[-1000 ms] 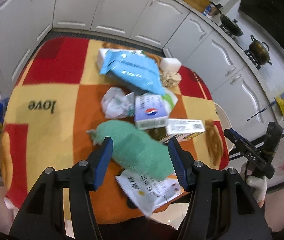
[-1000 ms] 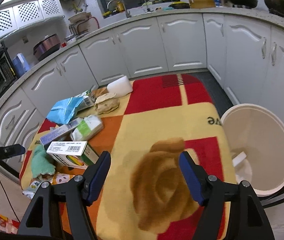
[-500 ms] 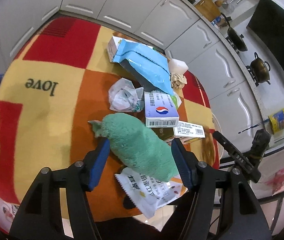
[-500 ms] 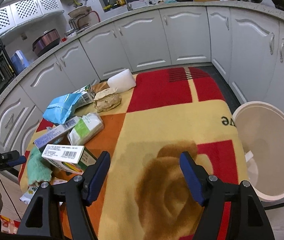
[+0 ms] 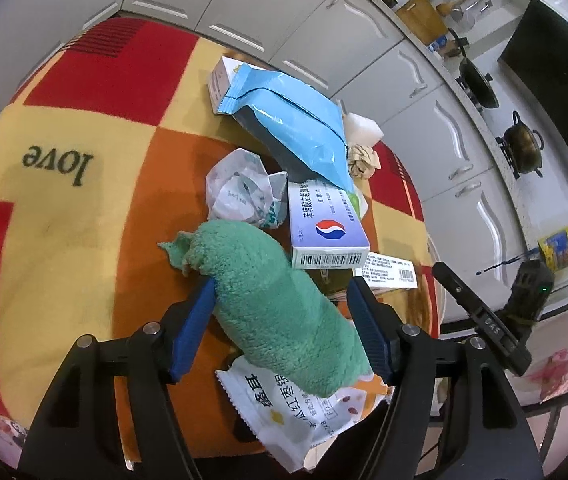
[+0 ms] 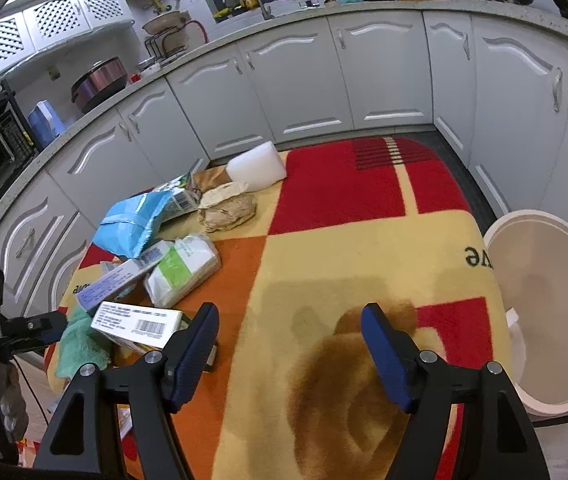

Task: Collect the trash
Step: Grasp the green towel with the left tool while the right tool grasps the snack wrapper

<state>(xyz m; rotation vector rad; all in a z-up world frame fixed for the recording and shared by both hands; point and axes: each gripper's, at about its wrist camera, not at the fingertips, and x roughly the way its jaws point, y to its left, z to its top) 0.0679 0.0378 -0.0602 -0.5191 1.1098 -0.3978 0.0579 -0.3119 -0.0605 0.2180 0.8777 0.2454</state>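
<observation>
Fingers of left gripper (image 5: 284, 320) spread wide, straddling the green fuzzy cloth (image 5: 272, 300); left blue pad (image 5: 194, 328) just beside the cloth's flank, contact uncertain; right pad (image 5: 368, 332) close to its other side. Cloth lies on the checked tablecloth (image 5: 64, 216), overlapping a white snack packet (image 5: 284, 404). Beyond the cloth: crumpled white wrapper (image 5: 244, 190), Pepsi-logo box (image 5: 326, 228), blue foil bag (image 5: 296, 124).

Right gripper (image 6: 290, 356) fingers also spread wide, holding nothing, above the brown rose patch of the tablecloth (image 6: 348, 248). White bin (image 6: 548, 312) stands at the table's right edge, well apart from the trash pile. Barcode box (image 6: 136, 324) lies just left of the right gripper's left finger.
</observation>
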